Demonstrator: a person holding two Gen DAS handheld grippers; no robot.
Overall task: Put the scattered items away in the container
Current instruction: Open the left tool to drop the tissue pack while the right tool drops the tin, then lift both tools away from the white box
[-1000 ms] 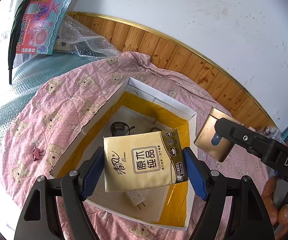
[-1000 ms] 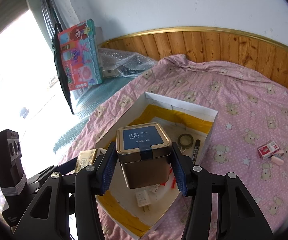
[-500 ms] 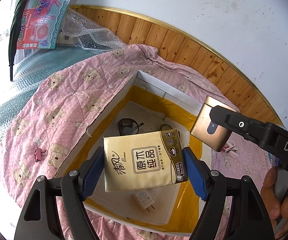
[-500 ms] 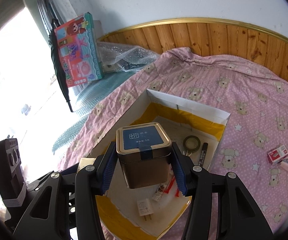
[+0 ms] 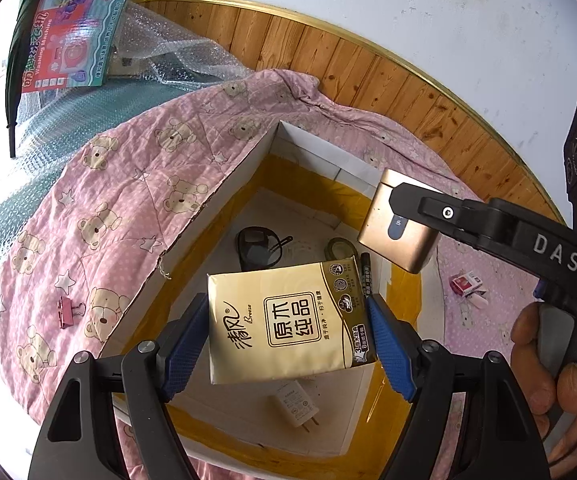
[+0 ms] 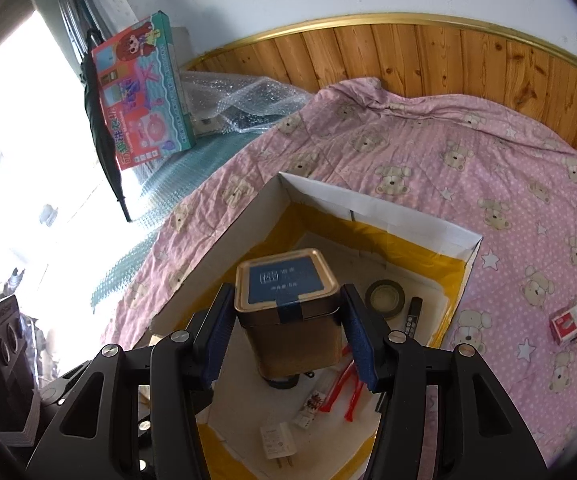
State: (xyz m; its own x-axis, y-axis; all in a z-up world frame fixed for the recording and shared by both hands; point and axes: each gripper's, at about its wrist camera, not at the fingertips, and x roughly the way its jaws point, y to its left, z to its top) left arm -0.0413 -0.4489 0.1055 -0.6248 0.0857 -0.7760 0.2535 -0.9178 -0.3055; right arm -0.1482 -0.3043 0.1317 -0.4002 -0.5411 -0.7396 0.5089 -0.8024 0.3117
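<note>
Both loads were hanging over the box, so next up looked like lowering and letting go. Left gripper was clamped on a soft, glossy tissue pack; right gripper squeezed a squarish metal tin with rounded corners.

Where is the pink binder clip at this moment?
In the left wrist view, the pink binder clip lies on the pink bear quilt, outside the box's left wall.
</note>
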